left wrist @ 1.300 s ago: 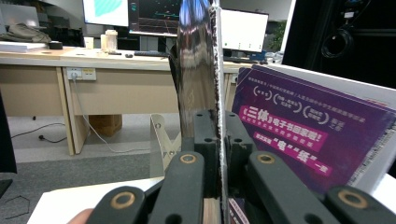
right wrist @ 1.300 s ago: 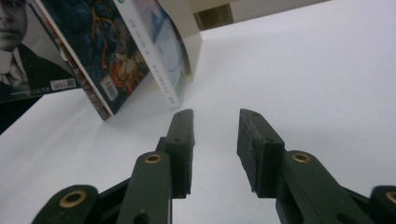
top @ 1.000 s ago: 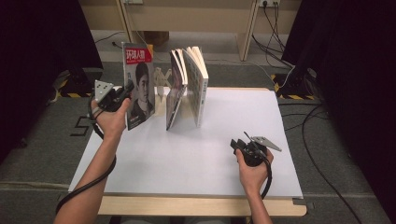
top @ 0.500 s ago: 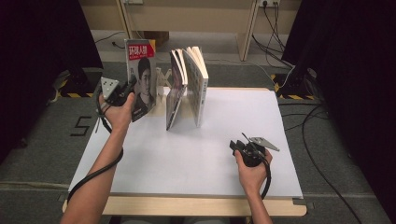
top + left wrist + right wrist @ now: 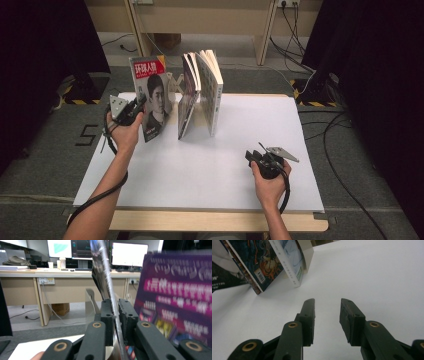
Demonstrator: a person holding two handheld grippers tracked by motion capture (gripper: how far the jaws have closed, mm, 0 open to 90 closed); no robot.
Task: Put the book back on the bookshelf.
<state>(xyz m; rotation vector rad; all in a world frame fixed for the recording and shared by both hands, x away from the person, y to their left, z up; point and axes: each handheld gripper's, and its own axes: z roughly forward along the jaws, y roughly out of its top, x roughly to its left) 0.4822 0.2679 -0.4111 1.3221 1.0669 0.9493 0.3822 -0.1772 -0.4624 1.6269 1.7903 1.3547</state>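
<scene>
A magazine (image 5: 152, 95) with a portrait on its cover stands on edge at the table's left rear. My left gripper (image 5: 137, 105) is shut on its left edge. In the left gripper view that glossy edge (image 5: 105, 270) runs up between the pads of the left gripper (image 5: 116, 301), whose jaws have just been opening a little and still sit close against it. Near the front right, my right gripper (image 5: 252, 156) rests low over the table. In its own view the right gripper (image 5: 327, 302) is open with only white tabletop between the jaws.
Two or three books (image 5: 200, 90) stand leaning together right of the magazine, their lower corners (image 5: 274, 262) ahead of the right gripper. A purple cover (image 5: 175, 295) and a clear bookend (image 5: 90, 305) flank the magazine. The white table (image 5: 210, 170) ends at a wooden front edge.
My left hand has come down and slightly right with the magazine, so its lower edge now sits at the tabletop. The right hand has stayed put.
</scene>
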